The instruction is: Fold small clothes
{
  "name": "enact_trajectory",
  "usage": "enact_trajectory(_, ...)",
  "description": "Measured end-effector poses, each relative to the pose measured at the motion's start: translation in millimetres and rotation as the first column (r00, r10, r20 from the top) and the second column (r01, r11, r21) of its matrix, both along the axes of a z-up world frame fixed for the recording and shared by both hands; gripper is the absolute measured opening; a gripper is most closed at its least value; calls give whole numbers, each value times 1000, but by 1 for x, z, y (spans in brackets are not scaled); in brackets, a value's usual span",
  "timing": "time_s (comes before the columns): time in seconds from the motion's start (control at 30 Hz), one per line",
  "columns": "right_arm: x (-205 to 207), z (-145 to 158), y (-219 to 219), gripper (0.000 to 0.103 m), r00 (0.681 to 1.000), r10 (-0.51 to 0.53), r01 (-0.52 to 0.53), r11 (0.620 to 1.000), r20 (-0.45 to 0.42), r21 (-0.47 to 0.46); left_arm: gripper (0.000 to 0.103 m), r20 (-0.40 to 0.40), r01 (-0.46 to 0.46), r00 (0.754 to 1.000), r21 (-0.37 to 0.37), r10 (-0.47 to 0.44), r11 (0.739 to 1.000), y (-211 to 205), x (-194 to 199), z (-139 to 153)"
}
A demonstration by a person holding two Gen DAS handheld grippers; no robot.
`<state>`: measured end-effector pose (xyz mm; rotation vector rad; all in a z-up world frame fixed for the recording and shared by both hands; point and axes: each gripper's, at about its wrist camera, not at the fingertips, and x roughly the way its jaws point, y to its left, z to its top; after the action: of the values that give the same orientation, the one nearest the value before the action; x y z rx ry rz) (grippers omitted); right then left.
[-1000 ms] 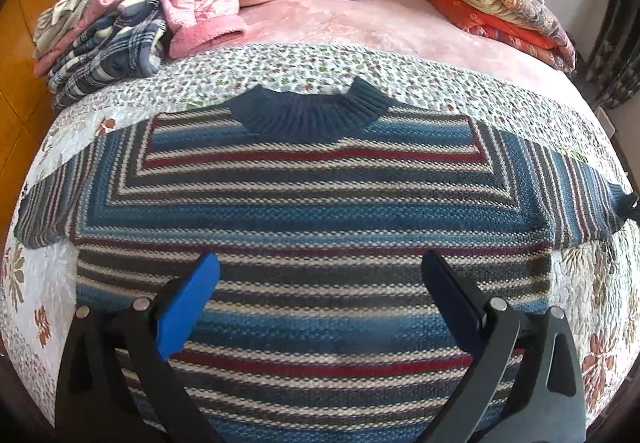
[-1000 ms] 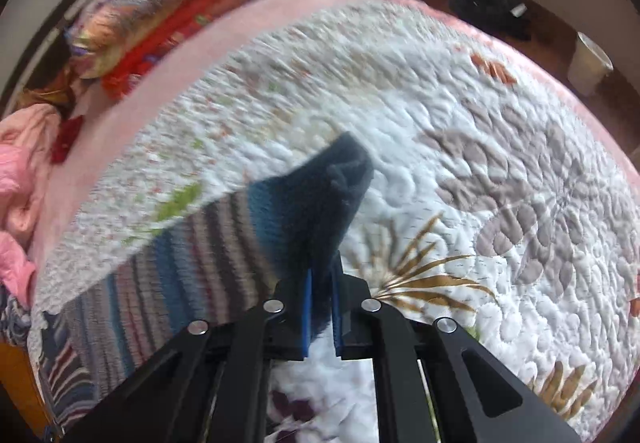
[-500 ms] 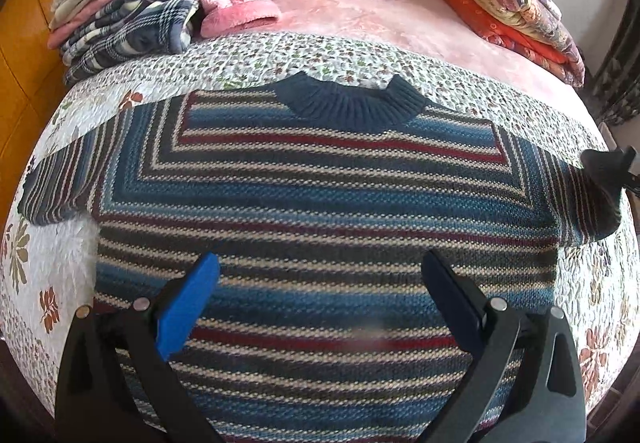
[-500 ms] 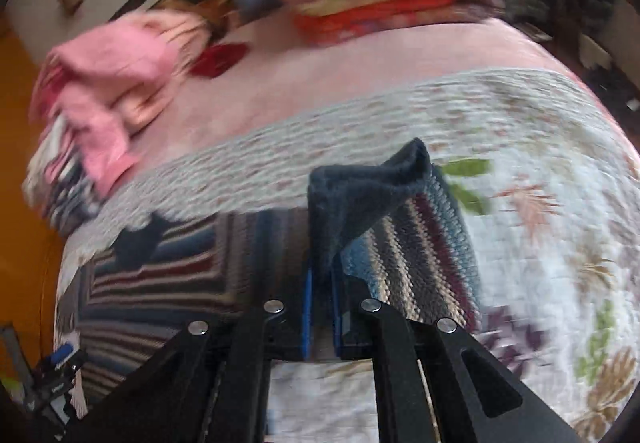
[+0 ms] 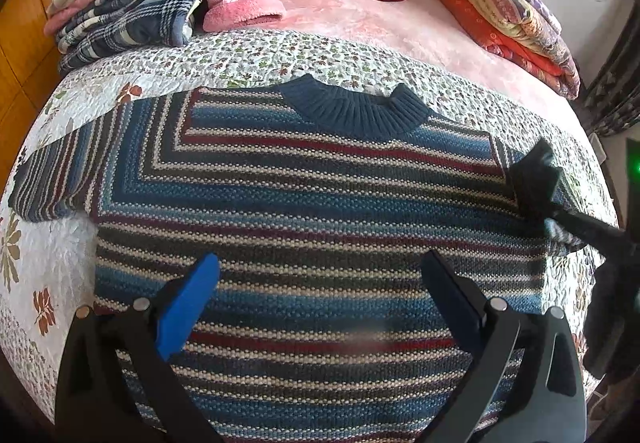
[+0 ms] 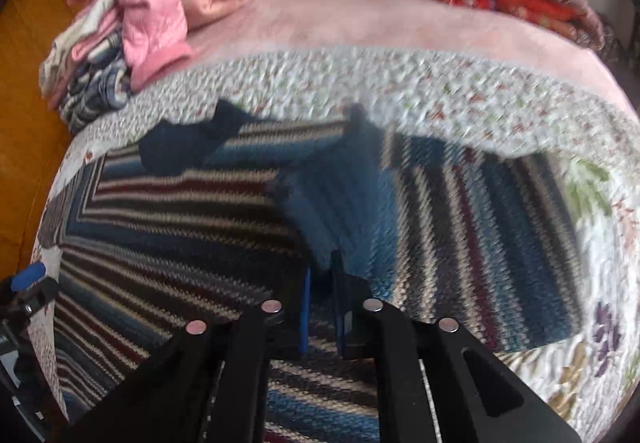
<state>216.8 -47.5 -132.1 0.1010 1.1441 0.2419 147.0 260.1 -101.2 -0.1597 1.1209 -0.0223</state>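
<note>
Left wrist view: at ten o'clock a heap of clothes point(image 5: 160, 3), plaid and pink, sits at the far side of the bed. A striped sweater point(image 5: 312, 211) lies flat on the flowered quilt point(image 5: 248, 55), filling the middle, its navy collar point(image 5: 356, 111) at twelve o'clock. The left gripper point(image 5: 320, 295) hangs over the sweater's lower half at six o'clock, jaws spread wide and holding nothing. At three o'clock the right gripper point(image 5: 532, 183) pinches the dark cuff over the sweater's shoulder. A stack of folded blankets point(image 5: 508, 11) lies at two o'clock.

Right wrist view, blurred: the right gripper point(image 6: 320, 307) is clamped on the sleeve point(image 6: 460, 227), which is doubled back toward the chest, from centre to three o'clock.
</note>
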Motion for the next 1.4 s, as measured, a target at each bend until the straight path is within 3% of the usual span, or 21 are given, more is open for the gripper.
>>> enact_trajectory(0.13,-12,-7,-1,29,998,42,-39,998,-40,58,100,-26,21,999,-49,-23,999,-12,9,-5)
enact_trajectory(0.23,-33,6,-17,29,999,46,-45,990,-7,131,100,-55,78,995,-85,-82,993,-37,20,-11)
enact_trajectory(0.47,-78,23,-87,30,997,-74,69,991,37,118,99,-142,193,963,-231,-229,954,-113,50,-41)
enact_trajectory(0.7,-109,8,-140,31,986,-165,162,984,33,72,96,-215,208,938,-273,-271,939,-169,81,-77)
enact_trajectory(0.8,-118,4,-149,31,983,-180,177,982,38,68,85,-252,207,925,-293,-285,933,-183,89,-90)
enact_trajectory(0.9,-123,4,-153,31,981,-185,182,982,52,56,74,-257,223,922,-257,-289,940,-195,91,-94)
enact_trajectory(0.97,-126,5,-156,31,980,-192,188,980,59,66,53,-247,241,925,-203,-288,949,-202,90,-91)
enact_trajectory(1.0,-127,6,-156,31,979,-196,192,979,61,70,48,-245,240,928,-187,-282,953,-201,90,-90)
enact_trajectory(1.07,-127,8,-157,31,976,-206,201,977,66,75,21,-240,228,936,-150,-259,962,-199,90,-87)
enact_trajectory(1.13,-127,11,-157,31,974,-215,209,974,70,85,11,-221,218,942,-165,-251,962,-193,91,-80)
enact_trajectory(1.27,-125,15,-156,31,971,-225,219,972,77,86,6,-144,215,959,-199,-246,956,-176,87,-56)
enact_trajectory(1.4,-118,18,-159,31,966,-248,242,966,69,88,6,-68,209,972,-180,-224,961,-155,82,-32)
